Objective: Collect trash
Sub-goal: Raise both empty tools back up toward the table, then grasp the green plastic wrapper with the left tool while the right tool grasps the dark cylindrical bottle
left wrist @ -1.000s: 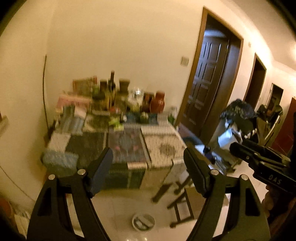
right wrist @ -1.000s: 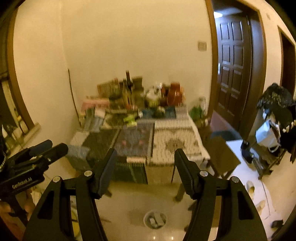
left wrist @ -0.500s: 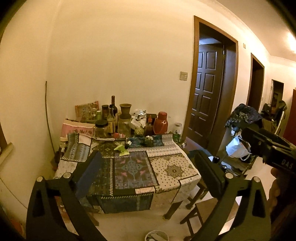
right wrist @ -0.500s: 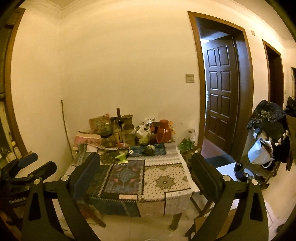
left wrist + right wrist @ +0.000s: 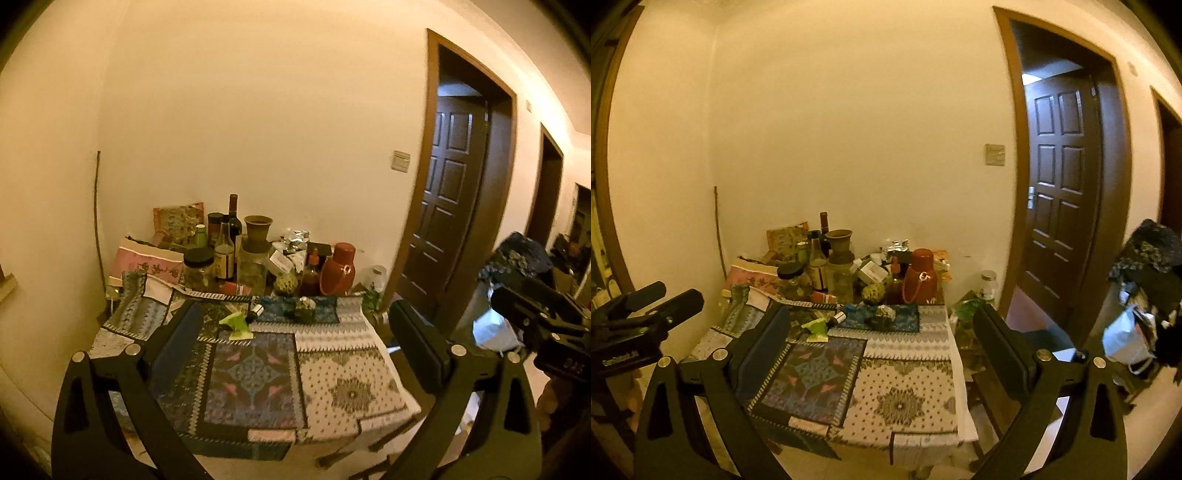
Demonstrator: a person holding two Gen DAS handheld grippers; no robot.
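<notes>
A crumpled green wrapper [image 5: 236, 325] lies mid-table on the patchwork cloth [image 5: 343, 391]; it also shows in the right wrist view [image 5: 816, 328]. A dark crumpled wad [image 5: 304, 308] lies further back, also in the right wrist view [image 5: 882, 315]. My left gripper [image 5: 295, 332] is open and empty, held in the air short of the table. My right gripper [image 5: 881, 332] is open and empty, also short of the table. Each gripper shows at the edge of the other's view: the right [image 5: 543, 325] and the left [image 5: 639, 317].
Bottles, jars, a clay vase [image 5: 257, 234] and a red flask [image 5: 338, 269] crowd the table's back by the wall. A brown door [image 5: 1060, 192] stands open on the right. A white bag [image 5: 1126, 338] and dark clutter sit far right.
Both views have tilted up and come nearer the table. The floor bin and stool have dropped out of sight. Both grippers have opened wider.
</notes>
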